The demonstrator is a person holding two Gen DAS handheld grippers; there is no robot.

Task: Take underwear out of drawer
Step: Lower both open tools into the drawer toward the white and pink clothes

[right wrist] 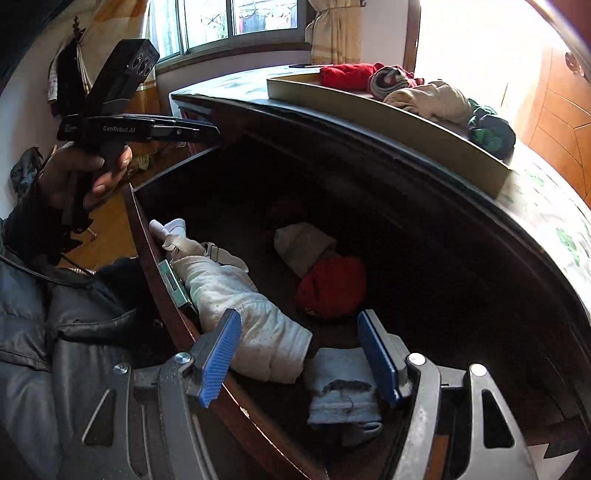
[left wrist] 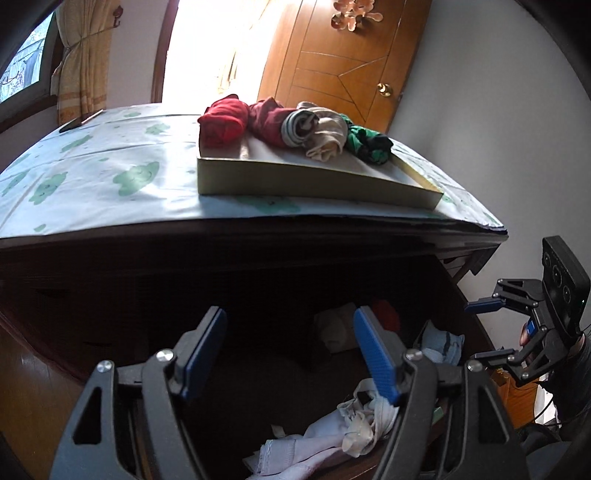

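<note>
The dark wooden drawer (right wrist: 147, 236) stands pulled out under the table top. It holds a white dotted garment (right wrist: 240, 306), a cream roll (right wrist: 303, 243), a red roll (right wrist: 332, 288) and a light blue folded piece (right wrist: 343, 387). My right gripper (right wrist: 299, 354) hangs open over the drawer's near end, its pads either side of the blue piece and the white garment's end without pressing on them. My left gripper (left wrist: 291, 354) is open above the dark drawer, with the white garment (left wrist: 325, 439) below it and nothing between its pads. Each gripper shows in the other's view: right gripper (left wrist: 474, 330), left gripper (right wrist: 210, 131).
On the cloud-print table cover (left wrist: 110, 166) sits a shallow tray (left wrist: 295, 181) with several rolled underwear pieces: red (left wrist: 223, 122), maroon, striped grey, beige and green-black (left wrist: 369, 144). A wooden door (left wrist: 343, 66) is behind, a window (right wrist: 229, 22) to the side. A person's dark jacket sleeve (right wrist: 55, 325) is near the drawer front.
</note>
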